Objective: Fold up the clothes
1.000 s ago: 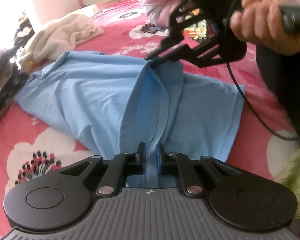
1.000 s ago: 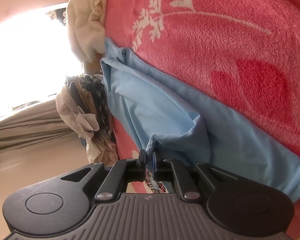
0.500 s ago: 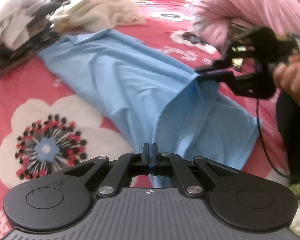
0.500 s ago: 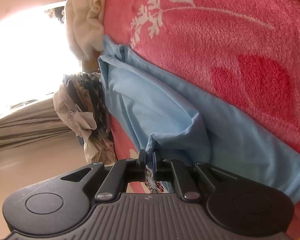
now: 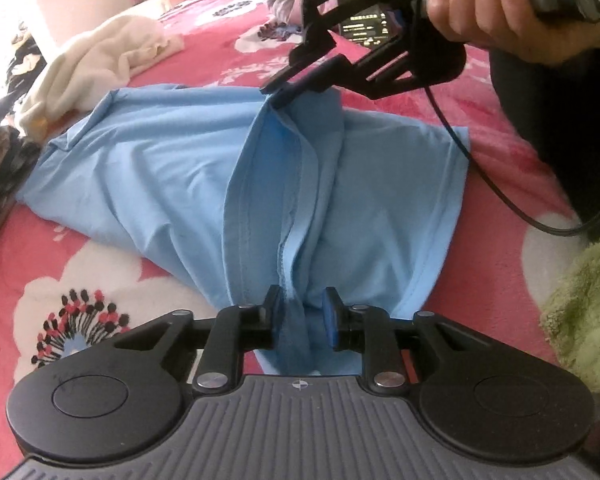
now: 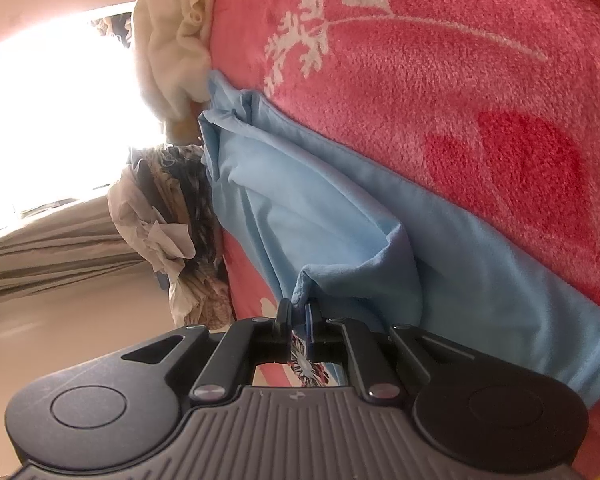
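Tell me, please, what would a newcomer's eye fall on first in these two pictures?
First, the light blue shirt spread across the pink flowered blanket, pulled up into a ridge down its middle. The left gripper at the near end has a bunch of that cloth between its opening jaws, while the right gripper, held in a hand at upper right, pinches the far end. A cream garment lies crumpled beyond.

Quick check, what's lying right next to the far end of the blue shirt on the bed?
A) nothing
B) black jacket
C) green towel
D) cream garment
D: a crumpled cream garment lies on the bedspread beside the blue shirt's far end.
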Motion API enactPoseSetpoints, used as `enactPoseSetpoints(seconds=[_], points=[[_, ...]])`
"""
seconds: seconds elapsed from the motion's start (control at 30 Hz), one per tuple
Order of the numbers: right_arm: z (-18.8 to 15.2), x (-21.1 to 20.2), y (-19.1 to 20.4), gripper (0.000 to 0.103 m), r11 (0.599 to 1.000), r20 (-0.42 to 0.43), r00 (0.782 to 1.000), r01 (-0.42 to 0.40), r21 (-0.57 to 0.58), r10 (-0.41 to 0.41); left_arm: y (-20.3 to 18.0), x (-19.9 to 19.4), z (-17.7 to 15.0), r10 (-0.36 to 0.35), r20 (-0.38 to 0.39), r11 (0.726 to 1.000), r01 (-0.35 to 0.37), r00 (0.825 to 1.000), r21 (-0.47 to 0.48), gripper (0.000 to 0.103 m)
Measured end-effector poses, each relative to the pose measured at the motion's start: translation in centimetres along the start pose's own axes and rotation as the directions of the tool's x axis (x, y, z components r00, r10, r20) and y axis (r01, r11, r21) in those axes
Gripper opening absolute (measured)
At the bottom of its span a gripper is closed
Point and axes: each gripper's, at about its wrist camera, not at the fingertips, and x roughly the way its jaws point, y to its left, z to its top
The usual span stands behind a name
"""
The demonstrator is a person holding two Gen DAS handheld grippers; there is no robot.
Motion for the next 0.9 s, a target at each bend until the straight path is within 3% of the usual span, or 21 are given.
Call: enactPoseSetpoints(seconds=[0.07, 0.13, 0.37, 0.63, 0.8, 0.9], points=[[0.0, 0.0, 0.0, 0.007, 1.000, 0.001, 1.000, -0.001, 0.002, 0.001, 0.4, -0.1, -0.2, 0.012, -0.004, 1.000, -0.012, 1.000, -0.026, 0.006], [0.0, 0.0, -0.1, 0.007, 1.000, 0.003, 1.000, -0.001, 0.004, 0.001, 1.0, -0.1, -0.3, 0.009, -0.010, 0.998, -0.009, 1.000, -0.057, 0.000], [0.0, -0.1, -0.3, 0.007, 1.000, 0.010, 1.000, 0.000, 0.011, 0.000, 3.4, -1.0, -0.4, -0.068, 0.029, 0.978, 0.072, 0.997, -0.196, 0.000], [0.1, 0.1, -0.5, 0.007, 1.000, 0.006, 1.000, 0.005, 0.014, -0.005, 7.9, -1.5, -1.7, -0.140, 0.072, 0.881, 0.158, 0.987, -0.447, 0.000], [0.2, 0.0, -0.5, 0.007, 1.000, 0.004, 1.000, 0.003, 0.009, -0.004, 8.7, -1.6, -2.4, -0.142, 0.051, 0.856, 0.149, 0.989, -0.495, 0.000], [0.1, 0.0, -0.5, 0.007, 1.000, 0.004, 1.000, 0.002, 0.007, -0.002, 8.8, -2.1, -3.0, -0.136, 0.040, 0.860, 0.138, 0.990, -0.492, 0.000]])
